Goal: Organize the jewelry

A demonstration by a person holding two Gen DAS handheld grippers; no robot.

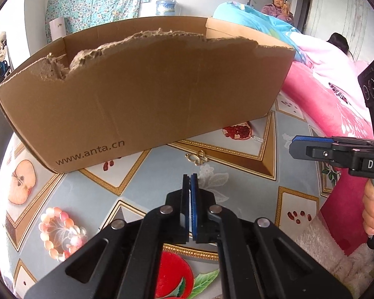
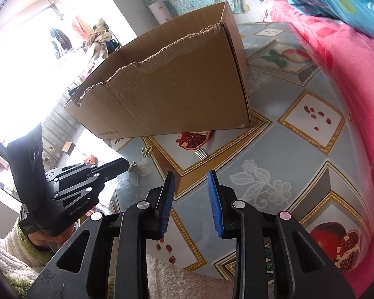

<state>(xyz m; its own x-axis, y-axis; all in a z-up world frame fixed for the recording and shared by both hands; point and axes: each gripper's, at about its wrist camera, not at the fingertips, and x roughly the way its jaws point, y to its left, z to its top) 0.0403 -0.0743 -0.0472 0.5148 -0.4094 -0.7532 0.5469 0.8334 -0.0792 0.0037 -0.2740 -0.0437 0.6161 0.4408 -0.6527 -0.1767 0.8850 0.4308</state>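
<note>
A torn brown cardboard box [image 1: 142,94] stands on the fruit-patterned tablecloth [image 1: 236,174]; it also shows in the right wrist view [image 2: 172,92]. A gold butterfly brooch [image 1: 196,158] lies just in front of the box, beyond my left gripper [image 1: 190,178], whose blue pads are pressed together with nothing seen between them. The brooch shows in the right wrist view [image 2: 146,151]. A small rhinestone piece [image 1: 258,139] lies to its right, also in the right wrist view [image 2: 201,153]. A pink bead bracelet [image 1: 59,231] lies at the left. My right gripper [image 2: 190,177] is open and empty, above the tablecloth.
A pink blanket [image 2: 336,79] and blue bedding [image 1: 256,22] border the table's right side. A person [image 1: 279,6] sits in the background. A small gold item [image 2: 132,166] lies near the left gripper's tip in the right wrist view.
</note>
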